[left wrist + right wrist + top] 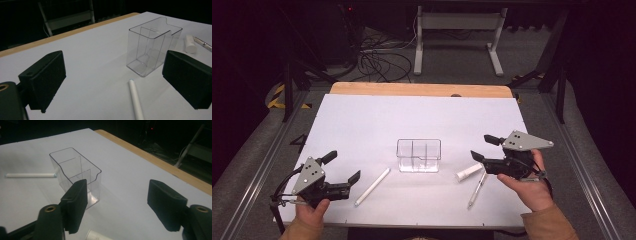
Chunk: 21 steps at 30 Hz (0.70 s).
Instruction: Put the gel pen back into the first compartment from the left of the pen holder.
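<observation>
A clear plastic box (418,155) with inner dividers stands upright at the middle of the white table (412,115). A long white pen (372,187) lies to its front left. A short white cylinder (468,172) and a silver pen (477,188) lie to its front right. My left gripper (343,166) is open at the front left, pointing at the box (152,47) and the white pen (135,98), with nothing between its jaws. My right gripper (483,148) is open just above the white cylinder (96,235), facing the box (75,175), and holds nothing.
The table's wooden far edge (419,89) shows beyond the white sheet. Behind it on the floor are a white stand frame (459,37) and loose cables (377,60). Bare white surface stretches behind and to both sides of the box.
</observation>
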{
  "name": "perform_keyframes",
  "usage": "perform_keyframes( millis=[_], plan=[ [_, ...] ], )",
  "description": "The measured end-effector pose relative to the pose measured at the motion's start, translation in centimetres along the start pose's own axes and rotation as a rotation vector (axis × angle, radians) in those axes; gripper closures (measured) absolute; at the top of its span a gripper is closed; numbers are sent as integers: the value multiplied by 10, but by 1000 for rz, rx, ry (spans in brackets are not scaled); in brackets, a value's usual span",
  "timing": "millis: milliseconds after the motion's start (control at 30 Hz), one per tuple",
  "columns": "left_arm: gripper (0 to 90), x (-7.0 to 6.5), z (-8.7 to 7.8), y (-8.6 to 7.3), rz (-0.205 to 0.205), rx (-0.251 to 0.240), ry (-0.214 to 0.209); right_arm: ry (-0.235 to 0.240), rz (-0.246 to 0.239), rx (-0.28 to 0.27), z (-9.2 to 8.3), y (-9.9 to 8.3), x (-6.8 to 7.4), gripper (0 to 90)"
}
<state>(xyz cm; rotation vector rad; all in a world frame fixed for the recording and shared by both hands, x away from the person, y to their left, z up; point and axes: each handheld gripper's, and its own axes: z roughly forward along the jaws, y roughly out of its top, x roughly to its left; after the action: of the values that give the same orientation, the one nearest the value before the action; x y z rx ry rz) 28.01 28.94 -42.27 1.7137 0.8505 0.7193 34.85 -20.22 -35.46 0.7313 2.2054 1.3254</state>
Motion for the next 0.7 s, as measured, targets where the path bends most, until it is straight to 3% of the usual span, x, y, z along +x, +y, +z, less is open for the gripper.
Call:
perform_keyframes(
  millis=[200,400,700],
  plan=[
    [58,0,0,0,0,0,0,1,20,-14,-1,-3,0,305],
    [58,0,1,0,-1,5,-5,-54,24,64,0,-5,2,305],
    [58,0,0,0,4,3,-2,-72,21,50,-2,-8,3,305]
  ],
)
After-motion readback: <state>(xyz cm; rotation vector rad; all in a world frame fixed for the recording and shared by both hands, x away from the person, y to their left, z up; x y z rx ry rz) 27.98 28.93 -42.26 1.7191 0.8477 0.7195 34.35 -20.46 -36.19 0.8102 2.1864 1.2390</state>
